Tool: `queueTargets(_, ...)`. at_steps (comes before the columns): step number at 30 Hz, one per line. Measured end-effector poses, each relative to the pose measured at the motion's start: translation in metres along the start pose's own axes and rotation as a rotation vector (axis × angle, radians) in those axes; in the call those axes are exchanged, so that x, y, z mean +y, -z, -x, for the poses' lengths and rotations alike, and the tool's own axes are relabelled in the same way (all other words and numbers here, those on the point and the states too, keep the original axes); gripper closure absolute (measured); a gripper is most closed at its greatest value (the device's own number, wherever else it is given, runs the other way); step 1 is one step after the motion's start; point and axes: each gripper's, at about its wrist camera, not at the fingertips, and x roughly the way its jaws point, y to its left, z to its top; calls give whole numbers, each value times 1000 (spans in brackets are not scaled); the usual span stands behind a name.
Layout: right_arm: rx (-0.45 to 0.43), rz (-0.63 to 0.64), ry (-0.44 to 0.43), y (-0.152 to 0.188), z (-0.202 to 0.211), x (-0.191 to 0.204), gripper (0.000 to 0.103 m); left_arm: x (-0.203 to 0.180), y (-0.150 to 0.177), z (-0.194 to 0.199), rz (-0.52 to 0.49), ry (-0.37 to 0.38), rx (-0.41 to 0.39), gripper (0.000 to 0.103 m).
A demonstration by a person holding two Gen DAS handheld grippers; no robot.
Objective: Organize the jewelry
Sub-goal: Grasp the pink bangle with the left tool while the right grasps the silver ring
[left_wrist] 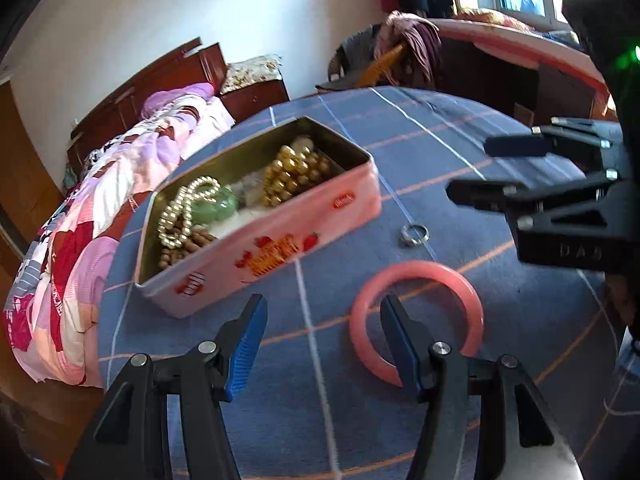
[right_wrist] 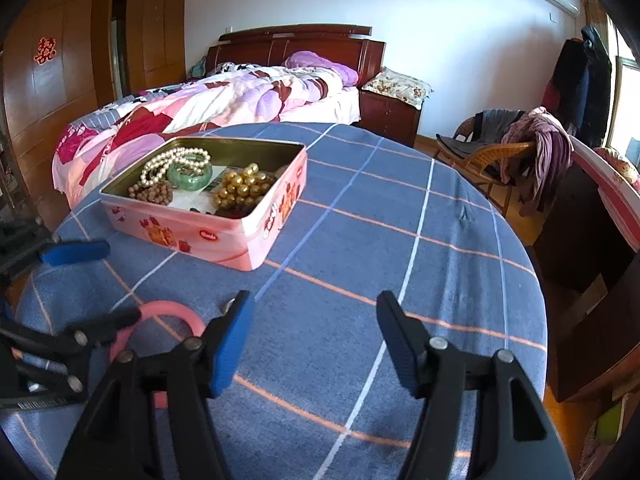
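Note:
A pink tin box (left_wrist: 280,236) (right_wrist: 224,236) stands open on the blue checked tablecloth, holding pearl, gold and brown bead strings and a green bangle (left_wrist: 214,210) (right_wrist: 190,176). A pink bangle (left_wrist: 416,320) (right_wrist: 168,314) lies flat on the cloth near the box. A small silver ring (left_wrist: 414,235) lies beyond it. My left gripper (left_wrist: 324,320) is open and empty, its right finger over the pink bangle's inside. My right gripper (right_wrist: 314,324) is open and empty above bare cloth, right of the bangle; it also shows in the left wrist view (left_wrist: 472,168).
The round table (right_wrist: 400,208) has a curved edge all around. A bed (right_wrist: 224,100) lies behind it. A wicker chair with clothes (right_wrist: 504,148) and a dark cabinet (right_wrist: 592,236) stand to the right.

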Motion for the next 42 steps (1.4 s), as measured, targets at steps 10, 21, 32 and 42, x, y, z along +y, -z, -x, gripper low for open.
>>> queueTargets(10, 42, 48, -27, 3, -6, 9, 37, 24, 12, -12, 2, -88, 31, 43)
queueTargets(21, 184, 195, -155, -4, -38, 35, 59, 67, 15, -23, 68, -78, 26, 53)
queueTargets(32, 194, 186, -236, 0, -32, 36, 80, 61, 14, -25, 70, 22, 27, 94)
queueTargets(42, 174, 176, -229, 5, -19, 41, 97, 65, 20, -21, 93, 36, 20, 94)
